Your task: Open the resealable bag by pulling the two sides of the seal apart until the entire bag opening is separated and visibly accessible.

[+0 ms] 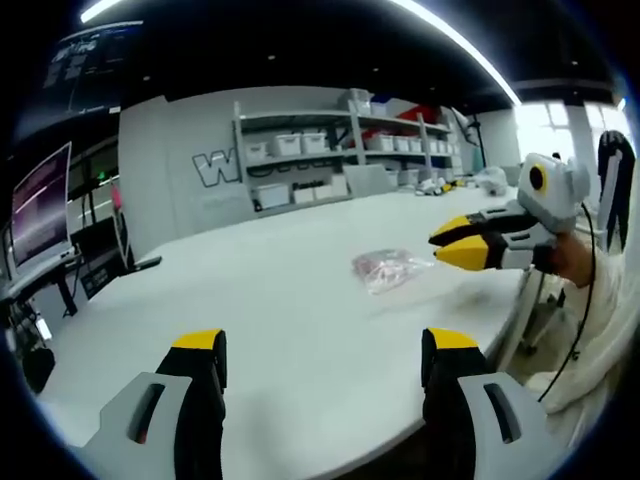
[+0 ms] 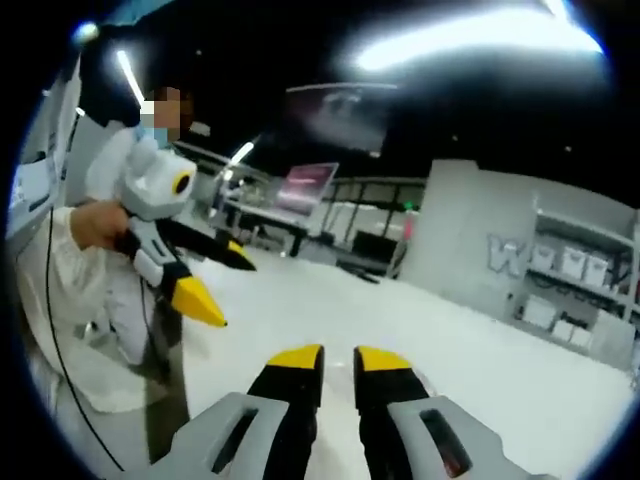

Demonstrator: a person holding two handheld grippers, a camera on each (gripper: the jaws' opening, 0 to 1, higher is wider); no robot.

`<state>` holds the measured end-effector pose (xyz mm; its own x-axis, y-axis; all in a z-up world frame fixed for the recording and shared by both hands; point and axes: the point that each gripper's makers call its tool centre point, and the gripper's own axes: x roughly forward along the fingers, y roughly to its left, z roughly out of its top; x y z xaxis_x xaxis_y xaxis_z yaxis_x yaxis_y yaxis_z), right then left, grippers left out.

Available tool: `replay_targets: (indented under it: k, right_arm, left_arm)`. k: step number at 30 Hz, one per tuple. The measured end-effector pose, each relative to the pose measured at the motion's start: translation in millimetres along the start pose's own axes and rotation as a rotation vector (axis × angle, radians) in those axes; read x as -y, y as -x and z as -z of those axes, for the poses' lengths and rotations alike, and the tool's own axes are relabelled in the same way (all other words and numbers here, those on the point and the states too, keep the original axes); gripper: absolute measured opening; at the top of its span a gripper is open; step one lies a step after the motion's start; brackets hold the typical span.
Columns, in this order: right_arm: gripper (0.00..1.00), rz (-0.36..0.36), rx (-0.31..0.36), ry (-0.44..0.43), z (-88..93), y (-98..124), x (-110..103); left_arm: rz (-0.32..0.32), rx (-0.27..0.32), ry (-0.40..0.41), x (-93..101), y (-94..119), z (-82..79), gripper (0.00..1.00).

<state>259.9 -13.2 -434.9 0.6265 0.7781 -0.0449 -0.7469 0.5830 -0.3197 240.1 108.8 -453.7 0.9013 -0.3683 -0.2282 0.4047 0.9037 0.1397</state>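
Long ceiling lights are shining from above in both views and are burning out to white glare, strongest in the right gripper view. The white bench is reflecting this light evenly and is showing almost no shadows. A window at the far right is also glowing overexposed. The fisheye lens is bending the shelves and the bench edge. The right gripper view is looking softer and blurred, and its ceiling is staying very dark.
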Motion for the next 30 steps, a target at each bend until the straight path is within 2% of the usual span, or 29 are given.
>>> replay_targets:
  k: [2,5,9,13,17,26,30]
  right_arm:
    - [0.09,0.036,-0.010,0.036,0.5,-2.7,2.8]
    - [0.09,0.060,0.002,0.041,-3.9,-5.3,3.6]
    - [0.09,0.079,0.061,-0.011,-18.2,-6.8,7.0]
    - [0.09,0.101,0.107,-0.056,-25.0,-9.2,12.4]
    - [0.09,0.102,0.116,-0.117,-20.0,-11.1,14.1]
    - [0.09,0.120,0.130,-0.153,-18.3,-5.5,16.2]
    - [0.09,0.122,0.154,-0.192,-19.7,-4.7,18.5]
  left_arm:
    - [0.002,0.000,0.001,0.8,-0.1,0.2,0.79]
    - [0.005,0.000,0.001,2.0,0.0,0.2,0.79]
    - [0.005,0.007,0.002,2.0,-0.2,-1.2,0.79]
    - [0.010,0.000,0.002,4.5,-1.4,0.5,0.79]
    - [0.016,0.003,0.009,6.9,-2.6,0.1,0.79]
    - [0.046,0.020,0.023,14.9,-11.6,-6.8,0.79]
    - [0.063,0.018,0.043,18.2,-13.5,-5.3,0.79]
